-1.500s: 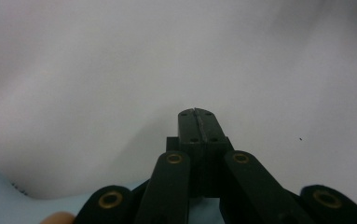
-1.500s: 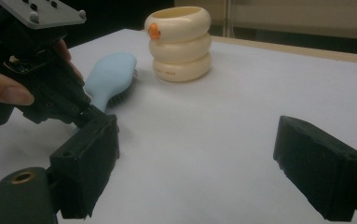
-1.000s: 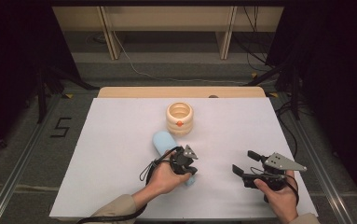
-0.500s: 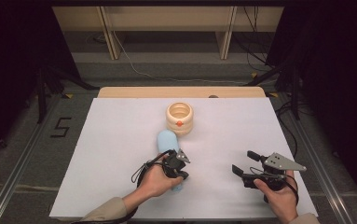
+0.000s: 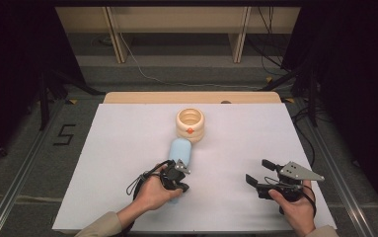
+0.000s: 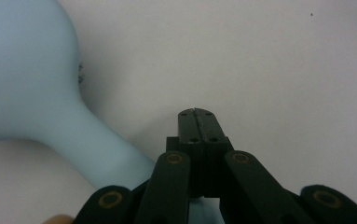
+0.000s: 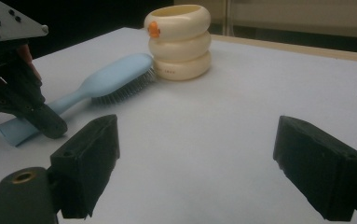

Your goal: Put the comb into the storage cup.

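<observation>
One white table point(image 5: 127, 148) is carrying one cream ringed holder point(image 5: 190, 124) and one blue hairbrush point(image 5: 180, 154), lying bristles-down just beside the holder. Two grippers are working: the left gripper point(image 5: 179, 183), jaws clenched empty, is resting beside the handle; the right gripper point(image 5: 256, 174) is hovering released.

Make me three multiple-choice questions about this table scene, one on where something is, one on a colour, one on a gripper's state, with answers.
1. Where does the hairbrush head lie?
A. beside the cream ringed pot
B. inside the pot
C. at the table's far right edge

2. What colour is the brush?
A. red
B. light blue
C. black

3. How do the right gripper jaws stand?
A. wide open, nothing between
B. shut on the brush
C. shut on the pot

Answers: 1 A, the right gripper view shows its head next to the pot; 2 B, the handle and back are pale blue; 3 A, bare table shows between the pads.
</observation>
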Motion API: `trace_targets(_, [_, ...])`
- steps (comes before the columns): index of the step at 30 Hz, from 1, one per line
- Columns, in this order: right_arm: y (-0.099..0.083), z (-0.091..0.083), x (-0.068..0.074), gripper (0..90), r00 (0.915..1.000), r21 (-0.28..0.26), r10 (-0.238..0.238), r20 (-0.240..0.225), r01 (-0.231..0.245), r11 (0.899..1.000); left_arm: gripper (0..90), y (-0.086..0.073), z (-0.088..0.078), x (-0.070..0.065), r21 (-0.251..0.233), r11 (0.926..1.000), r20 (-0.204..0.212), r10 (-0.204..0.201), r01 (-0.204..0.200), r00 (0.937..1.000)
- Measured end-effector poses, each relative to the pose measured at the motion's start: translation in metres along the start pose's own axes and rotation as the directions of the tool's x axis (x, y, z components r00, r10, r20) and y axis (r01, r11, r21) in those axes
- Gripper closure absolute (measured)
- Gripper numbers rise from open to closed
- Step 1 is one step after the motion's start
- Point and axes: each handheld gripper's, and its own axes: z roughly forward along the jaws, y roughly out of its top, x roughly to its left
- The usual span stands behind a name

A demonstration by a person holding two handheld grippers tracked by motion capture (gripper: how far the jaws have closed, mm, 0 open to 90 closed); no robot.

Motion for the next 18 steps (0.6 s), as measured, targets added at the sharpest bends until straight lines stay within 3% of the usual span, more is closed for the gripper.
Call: trace_targets(18, [0.000, 0.000, 0.000, 15.4, 1.0000, 0.001, -0.001, 0.000, 0.001, 1.000, 89.9, -0.024, -0.015, 0.010, -0.008, 0.9997, -0.045, -0.023, 0.023, 0.9987])
